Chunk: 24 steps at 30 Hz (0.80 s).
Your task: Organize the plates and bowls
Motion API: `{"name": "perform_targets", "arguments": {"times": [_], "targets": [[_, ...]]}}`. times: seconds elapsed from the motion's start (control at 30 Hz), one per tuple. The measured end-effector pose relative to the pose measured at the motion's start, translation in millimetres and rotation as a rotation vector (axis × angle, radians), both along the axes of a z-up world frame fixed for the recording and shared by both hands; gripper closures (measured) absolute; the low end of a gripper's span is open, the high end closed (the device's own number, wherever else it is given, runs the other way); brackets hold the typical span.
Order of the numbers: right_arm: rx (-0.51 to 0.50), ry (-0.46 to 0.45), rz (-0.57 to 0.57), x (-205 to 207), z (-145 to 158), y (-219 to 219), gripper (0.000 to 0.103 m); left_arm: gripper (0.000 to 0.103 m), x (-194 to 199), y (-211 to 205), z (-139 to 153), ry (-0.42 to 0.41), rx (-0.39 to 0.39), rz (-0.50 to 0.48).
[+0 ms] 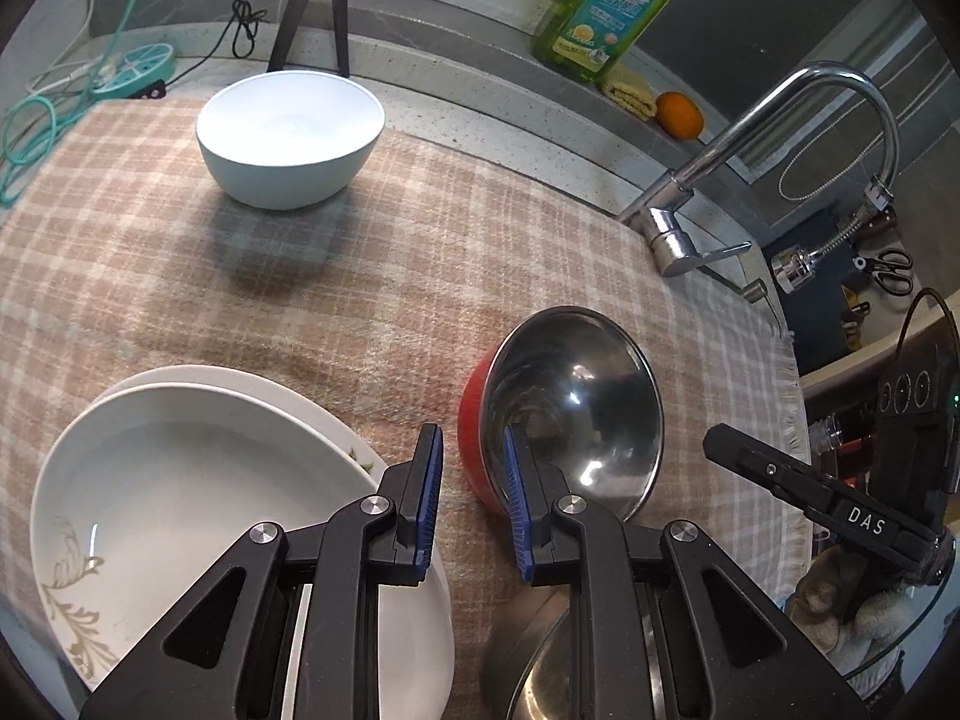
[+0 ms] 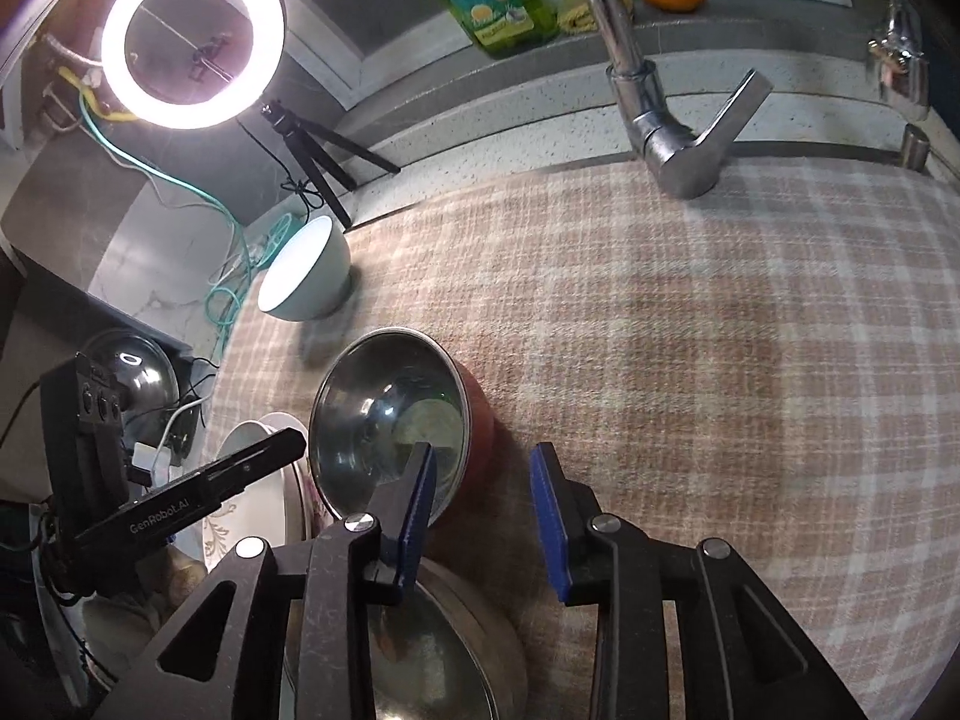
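The red-sided steel bowl (image 1: 570, 408) sits tilted on the checked cloth (image 1: 300, 276), just right of my stacked white plates (image 1: 198, 480). My left gripper (image 1: 474, 504) is narrow and empty beside its rim; my right gripper (image 2: 483, 516) straddles that rim, not pinching. A skewed pinch could tip it. A second steel bowl (image 2: 432, 630) crowds underneath; the pale blue bowl (image 1: 291, 138) and faucet (image 1: 780, 162) stand clear.
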State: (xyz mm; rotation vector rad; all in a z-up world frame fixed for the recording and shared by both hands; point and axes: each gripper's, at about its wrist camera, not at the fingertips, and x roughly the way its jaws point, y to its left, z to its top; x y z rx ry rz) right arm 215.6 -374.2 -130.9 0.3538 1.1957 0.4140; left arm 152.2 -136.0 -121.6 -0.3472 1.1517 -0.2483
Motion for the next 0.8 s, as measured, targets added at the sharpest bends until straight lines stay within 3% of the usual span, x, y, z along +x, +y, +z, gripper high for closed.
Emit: {"name": "perform_targets", "arguments": {"times": [0.8], "targets": [[-0.027,0.055,0.050,20,-19,23,0.097,0.097,15,-8,-13,0.032,-0.006,-0.020]]}}
